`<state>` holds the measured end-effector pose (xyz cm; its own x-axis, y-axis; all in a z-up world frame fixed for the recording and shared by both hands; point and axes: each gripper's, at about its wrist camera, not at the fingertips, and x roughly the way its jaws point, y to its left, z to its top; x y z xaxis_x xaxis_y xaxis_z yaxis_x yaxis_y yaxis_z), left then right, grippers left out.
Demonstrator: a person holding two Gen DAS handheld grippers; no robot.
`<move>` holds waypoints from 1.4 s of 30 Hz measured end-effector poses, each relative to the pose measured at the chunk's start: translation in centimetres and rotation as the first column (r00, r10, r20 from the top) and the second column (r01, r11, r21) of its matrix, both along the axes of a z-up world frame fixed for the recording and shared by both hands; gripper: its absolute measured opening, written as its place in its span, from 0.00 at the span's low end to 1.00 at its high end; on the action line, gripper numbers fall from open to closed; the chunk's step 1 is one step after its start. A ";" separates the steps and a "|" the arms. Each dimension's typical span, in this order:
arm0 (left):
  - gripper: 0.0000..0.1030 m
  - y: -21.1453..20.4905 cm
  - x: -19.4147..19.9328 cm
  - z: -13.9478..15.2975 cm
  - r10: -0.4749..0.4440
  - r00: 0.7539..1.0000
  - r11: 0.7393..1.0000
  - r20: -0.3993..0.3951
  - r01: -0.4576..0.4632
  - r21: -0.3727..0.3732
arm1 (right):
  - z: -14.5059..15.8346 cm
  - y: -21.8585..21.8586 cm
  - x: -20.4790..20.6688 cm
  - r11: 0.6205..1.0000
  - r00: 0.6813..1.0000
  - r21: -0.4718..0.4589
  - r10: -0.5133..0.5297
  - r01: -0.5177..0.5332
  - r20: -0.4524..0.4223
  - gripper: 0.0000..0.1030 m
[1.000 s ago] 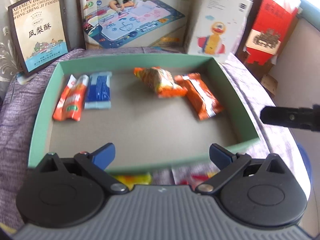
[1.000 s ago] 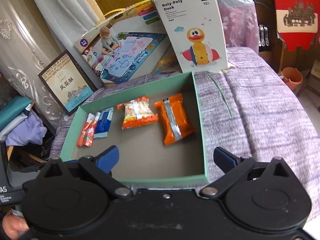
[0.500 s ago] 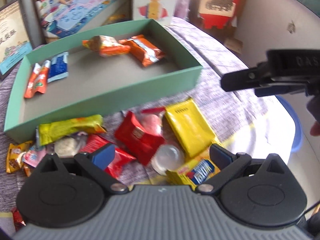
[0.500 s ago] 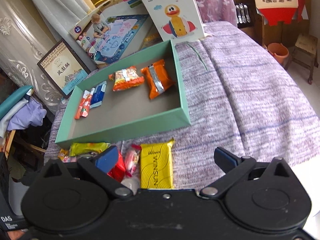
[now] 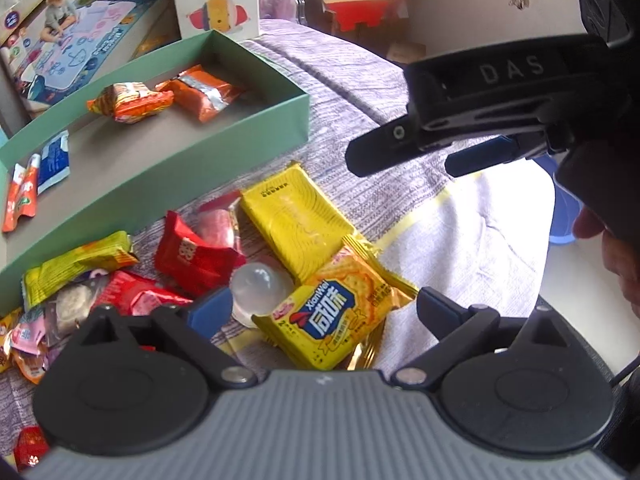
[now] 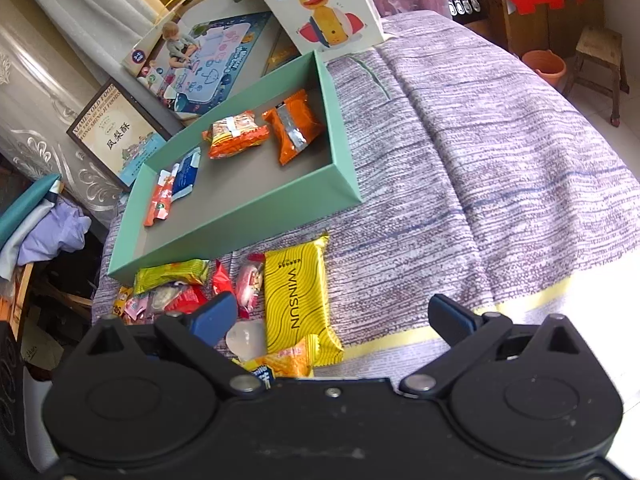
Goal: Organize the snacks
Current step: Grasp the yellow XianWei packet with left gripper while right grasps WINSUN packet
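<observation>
Change: both grippers have drawn back from the green tray (image 5: 168,148) toward the loose snack pile, which fills more of each view than half a second ago; the tray's contents lie as they did.
Left gripper (image 5: 324,304): fingers spread wide, nothing between them, hovering over the XianWei cracker packet (image 5: 332,316) in front of the tray.
Right gripper (image 6: 332,312): fingers wide apart, holding nothing, above the near end of the pile; in the left wrist view it enters from the right, level with the tray's near corner.
Tray contents: two orange packets (image 6: 294,126) side by side at the far right end; a blue sachet (image 6: 186,174) and a red-orange sachet (image 6: 160,198) at the left end.
Snack pile: on the purple cloth (image 6: 480,160) just before the tray's front wall.
Yellow WINSUN packet (image 6: 296,300): flat, closest to the tray's right corner, touching the cracker packet.
Clear jelly cup (image 5: 258,286): beside the cracker packet.
Red packet (image 5: 192,256): left of the jelly cup.
Yellow-green packet (image 5: 76,266): against the tray's front wall.
Behind the tray: Roly-Poly Duck box (image 6: 320,4) and a drawing-mat box (image 6: 208,52), both upright.
</observation>
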<state>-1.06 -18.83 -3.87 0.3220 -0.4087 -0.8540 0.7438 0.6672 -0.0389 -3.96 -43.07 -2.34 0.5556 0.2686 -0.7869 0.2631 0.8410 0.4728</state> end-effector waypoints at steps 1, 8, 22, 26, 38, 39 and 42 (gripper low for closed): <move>0.96 -0.1 -0.1 -0.1 -0.004 1.000 1.000 -0.001 0.004 0.006 | -0.1 -0.1 -0.1 1.000 1.000 0.003 -0.003 0.003 -0.002 1.00; 0.73 -0.6 -0.6 -1.1 -0.043 0.999 0.998 -0.017 0.043 0.037 | -0.9 -0.4 -0.5 1.000 1.000 0.023 -0.012 0.012 -0.014 1.00; 0.65 -1.4 -1.1 -1.0 -0.100 0.994 0.988 0.054 0.092 0.120 | -1.7 -0.1 -0.9 0.999 1.000 0.035 -0.004 0.005 -0.026 1.00; 0.60 -2.8 -1.1 -1.8 -0.169 0.983 0.973 0.068 0.156 0.168 | -1.7 -0.5 -1.1 0.999 1.000 0.036 -0.012 0.013 -0.025 1.00; 0.47 1.7 -1.5 -0.3 -0.001 1.000 0.998 -0.019 0.002 0.056 | -2.4 0.2 -0.2 1.000 0.999 0.025 -0.003 0.004 -0.036 1.00; 0.47 2.4 -1.3 -0.3 0.020 1.000 0.998 -0.018 -0.019 0.061 | -2.5 0.5 0.0 1.000 0.999 0.023 0.005 -0.004 -0.038 1.00; 0.45 4.4 -0.1 -1.1 0.109 0.993 0.990 -0.042 -0.104 0.091 | -2.7 1.7 1.2 0.999 0.998 0.009 0.036 -0.036 -0.045 1.00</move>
<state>-1.13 -14.39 -4.94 0.3185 -0.2969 -0.9002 0.6671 0.7449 -0.0096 -2.80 -41.35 -5.06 0.5095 0.2946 -0.8085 0.2538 0.8463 0.4683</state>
